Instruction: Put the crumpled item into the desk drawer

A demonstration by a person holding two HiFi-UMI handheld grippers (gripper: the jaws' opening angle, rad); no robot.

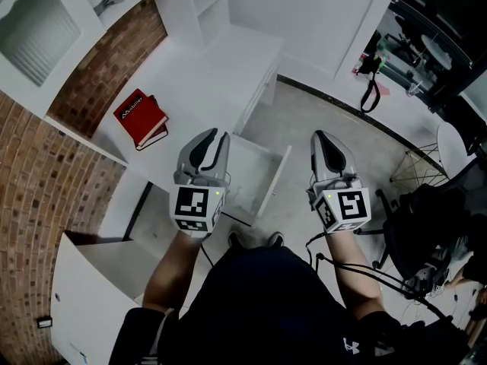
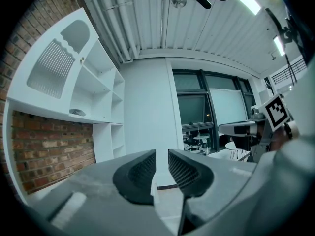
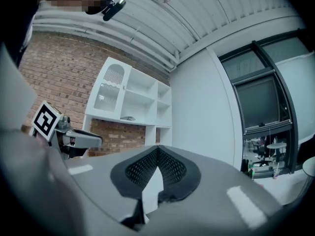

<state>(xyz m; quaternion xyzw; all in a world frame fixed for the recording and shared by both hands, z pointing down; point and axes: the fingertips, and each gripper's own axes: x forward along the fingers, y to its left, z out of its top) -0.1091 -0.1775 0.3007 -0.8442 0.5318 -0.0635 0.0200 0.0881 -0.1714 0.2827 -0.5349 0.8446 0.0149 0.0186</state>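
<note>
No crumpled item shows in any view. The white desk (image 1: 205, 82) has its drawer (image 1: 268, 172) pulled out toward me; the part of its inside that I can see is bare white. My left gripper (image 1: 213, 138) hangs over the drawer's near left corner and points upward. Its jaws stand a narrow gap apart with nothing between them (image 2: 162, 154). My right gripper (image 1: 321, 138) is held over the floor to the right of the drawer, also pointing up. Its pads meet at the tips, holding nothing (image 3: 157, 149).
A red book (image 1: 141, 118) lies on the desk's left part. White shelving (image 2: 88, 82) hangs on the brick wall above the desk. A white cabinet door (image 1: 84, 295) stands open at lower left. A black office chair (image 1: 430, 219) and cables crowd the right.
</note>
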